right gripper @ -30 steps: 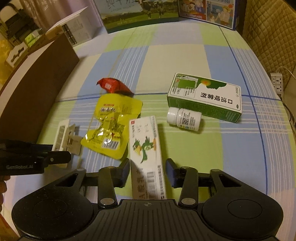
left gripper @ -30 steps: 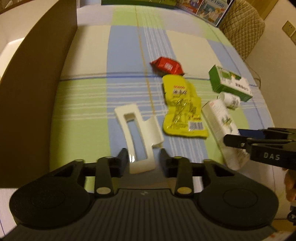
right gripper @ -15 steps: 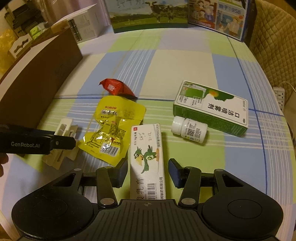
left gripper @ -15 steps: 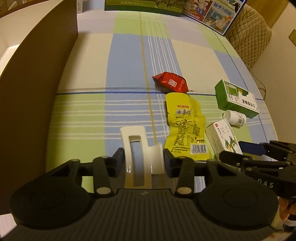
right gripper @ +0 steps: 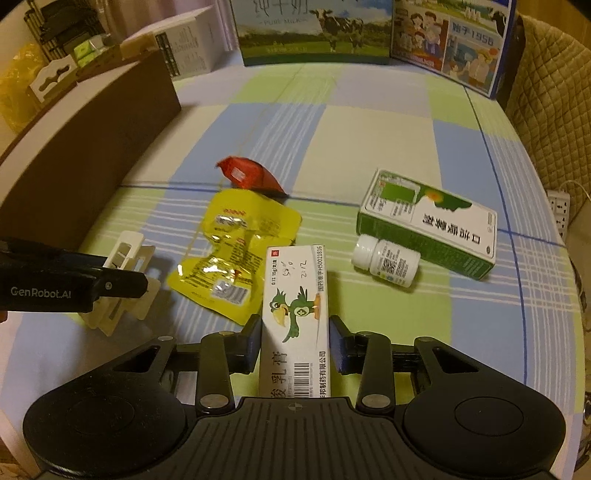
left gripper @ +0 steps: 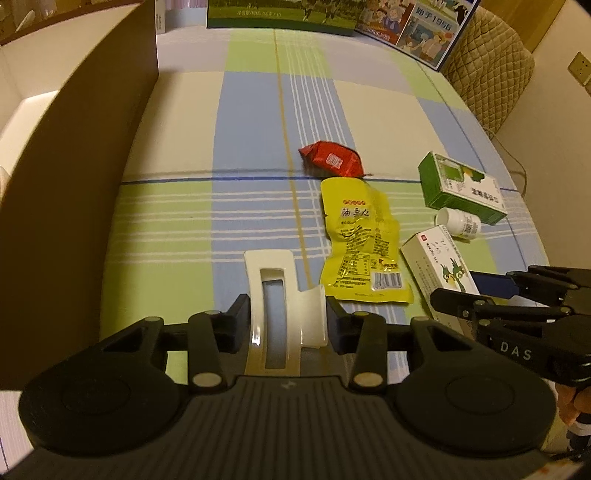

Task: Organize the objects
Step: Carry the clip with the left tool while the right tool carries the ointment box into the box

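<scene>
My left claw (left gripper: 288,317) pinches the white plastic holder (left gripper: 284,295) at lower centre of the table (left gripper: 184,221). My right claw (right gripper: 294,341), its jaws just closing, pinches the white ointment box (right gripper: 295,314) at lower centre, beside the yellow packet (right gripper: 236,254).

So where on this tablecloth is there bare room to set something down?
Free: the wide strip between the brown box wall and the red packet, plus the far stretch before the milk cartons. Crowded: around the yellow pouch, green box and white bottle.
</scene>
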### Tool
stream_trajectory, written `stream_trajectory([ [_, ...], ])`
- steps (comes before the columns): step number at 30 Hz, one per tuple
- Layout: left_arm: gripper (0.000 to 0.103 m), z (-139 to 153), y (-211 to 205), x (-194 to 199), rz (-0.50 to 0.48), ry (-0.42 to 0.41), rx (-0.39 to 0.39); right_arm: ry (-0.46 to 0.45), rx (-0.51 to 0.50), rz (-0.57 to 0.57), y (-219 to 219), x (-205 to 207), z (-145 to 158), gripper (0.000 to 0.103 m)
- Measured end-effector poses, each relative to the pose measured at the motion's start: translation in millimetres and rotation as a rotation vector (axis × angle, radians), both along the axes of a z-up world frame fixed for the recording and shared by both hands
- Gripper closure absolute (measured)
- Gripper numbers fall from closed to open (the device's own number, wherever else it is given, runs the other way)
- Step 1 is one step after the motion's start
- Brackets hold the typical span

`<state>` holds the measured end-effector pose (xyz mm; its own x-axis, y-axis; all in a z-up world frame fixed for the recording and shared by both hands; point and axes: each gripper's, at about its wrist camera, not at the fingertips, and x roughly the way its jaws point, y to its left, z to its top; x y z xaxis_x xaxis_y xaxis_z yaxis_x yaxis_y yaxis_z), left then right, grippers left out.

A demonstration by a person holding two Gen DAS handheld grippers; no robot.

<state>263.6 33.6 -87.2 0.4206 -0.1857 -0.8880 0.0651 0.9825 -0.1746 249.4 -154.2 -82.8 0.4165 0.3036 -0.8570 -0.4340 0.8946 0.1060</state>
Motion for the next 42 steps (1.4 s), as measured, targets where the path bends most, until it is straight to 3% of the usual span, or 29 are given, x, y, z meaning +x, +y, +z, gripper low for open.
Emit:
stream_trajectory([
  [22,0.066,85.1,25.7,-62.7,0.006,-0.193,-0.097,-0.075,0.208,0.042,20.5,-64.9,82.9,0.068],
  [30,0.066,106.7,62.1,-86.5,0.052,-0.234,-0.113,-0.058,0.289,0.098,59.2,-85.1,100.6,0.068],
  [42,0.066,134.0,149.0,-118.3,0.159,-0.302,-0.088,-0.038,0.396,0.196,147.3,-96.2,114.3,0.068],
])
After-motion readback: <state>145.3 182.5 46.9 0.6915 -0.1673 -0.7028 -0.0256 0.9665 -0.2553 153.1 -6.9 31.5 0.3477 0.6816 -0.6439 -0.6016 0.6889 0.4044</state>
